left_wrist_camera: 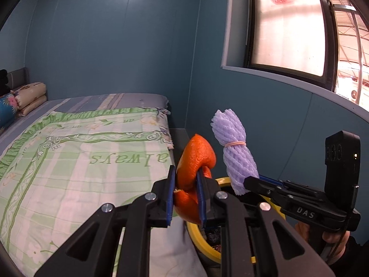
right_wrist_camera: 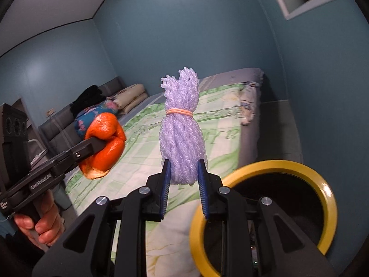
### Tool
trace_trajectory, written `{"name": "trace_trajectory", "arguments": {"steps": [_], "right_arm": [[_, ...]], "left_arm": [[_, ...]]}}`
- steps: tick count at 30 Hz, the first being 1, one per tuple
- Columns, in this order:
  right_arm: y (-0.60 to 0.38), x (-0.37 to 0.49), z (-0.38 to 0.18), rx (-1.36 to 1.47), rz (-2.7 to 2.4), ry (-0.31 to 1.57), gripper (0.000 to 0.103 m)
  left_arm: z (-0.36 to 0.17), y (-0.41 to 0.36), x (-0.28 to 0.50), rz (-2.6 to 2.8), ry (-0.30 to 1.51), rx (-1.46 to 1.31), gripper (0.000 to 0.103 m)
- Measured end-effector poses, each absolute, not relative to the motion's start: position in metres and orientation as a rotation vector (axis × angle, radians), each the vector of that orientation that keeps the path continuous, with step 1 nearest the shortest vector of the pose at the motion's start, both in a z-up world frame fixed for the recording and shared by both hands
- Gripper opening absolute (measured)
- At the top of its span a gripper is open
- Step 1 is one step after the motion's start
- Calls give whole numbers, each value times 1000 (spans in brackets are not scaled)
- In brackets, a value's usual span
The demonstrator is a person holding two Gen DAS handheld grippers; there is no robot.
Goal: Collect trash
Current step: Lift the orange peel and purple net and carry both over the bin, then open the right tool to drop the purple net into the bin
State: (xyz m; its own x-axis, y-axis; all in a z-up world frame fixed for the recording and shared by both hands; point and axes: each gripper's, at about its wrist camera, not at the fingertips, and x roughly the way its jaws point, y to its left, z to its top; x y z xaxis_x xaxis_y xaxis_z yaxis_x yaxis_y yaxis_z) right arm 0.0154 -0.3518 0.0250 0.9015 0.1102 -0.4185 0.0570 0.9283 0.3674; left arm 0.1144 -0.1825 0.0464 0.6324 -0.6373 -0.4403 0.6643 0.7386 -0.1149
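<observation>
Trash here means two held scraps, both carried in the air near a yellow-rimmed bin (right_wrist_camera: 332, 210) that stands at the foot corner of the bed (left_wrist_camera: 69, 161).

From the left wrist view, the bed fills the frame from 8 to 6 o'clock, covered by a green-and-white quilt (left_wrist_camera: 96, 152) with the word "always" printed on it. A window (left_wrist_camera: 290, 23) glows at 1 o'clock in the blue wall. Folded pillows (left_wrist_camera: 30, 97) sit at 9 o'clock by the headboard.

The bin shows at 4 o'clock in the right wrist view, its dark mouth open and its yellow ring partly behind the right gripper's linkage.

The left gripper (left_wrist_camera: 185, 184) has its fingers drawn narrow and clamped on a piece of orange peel (left_wrist_camera: 196, 159), which curls up above the blue pads at about 5 o'clock of that view. In the right wrist view the same peel hangs at 9 o'clock, over the quilt, with the hand (right_wrist_camera: 43, 226) gripping the handle below it.

The right gripper (right_wrist_camera: 184, 177) likewise stands narrow, pinching the lower end of a purple foam net (right_wrist_camera: 181, 138). That net stands upright at the centre of its view, bound at its waist by a small pink rubber band (right_wrist_camera: 180, 112).
</observation>
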Motion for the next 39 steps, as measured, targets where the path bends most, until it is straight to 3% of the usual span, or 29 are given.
{"name": "trace_trajectory", "arguments": {"steps": [24, 26, 30, 33, 37, 39], "right_arm": [[-398, 14, -41, 470, -288, 601, 26], [-400, 14, -44, 485, -297, 609, 30], [-404, 10, -45, 502, -310, 613, 48], [-400, 8, -42, 487, -322, 606, 49], [-394, 6, -31, 462, -318, 576, 51], [-383, 9, -18, 433, -296, 546, 54]], "left_arm": [[-14, -267, 125, -795, 646, 62, 21], [-16, -267, 126, -789, 651, 66, 25], [-16, -257, 127, -770, 662, 49, 40], [-13, -240, 129, -731, 657, 22, 54], [0, -207, 123, -668, 598, 14, 66], [7, -187, 119, -629, 568, 5, 67]]}}
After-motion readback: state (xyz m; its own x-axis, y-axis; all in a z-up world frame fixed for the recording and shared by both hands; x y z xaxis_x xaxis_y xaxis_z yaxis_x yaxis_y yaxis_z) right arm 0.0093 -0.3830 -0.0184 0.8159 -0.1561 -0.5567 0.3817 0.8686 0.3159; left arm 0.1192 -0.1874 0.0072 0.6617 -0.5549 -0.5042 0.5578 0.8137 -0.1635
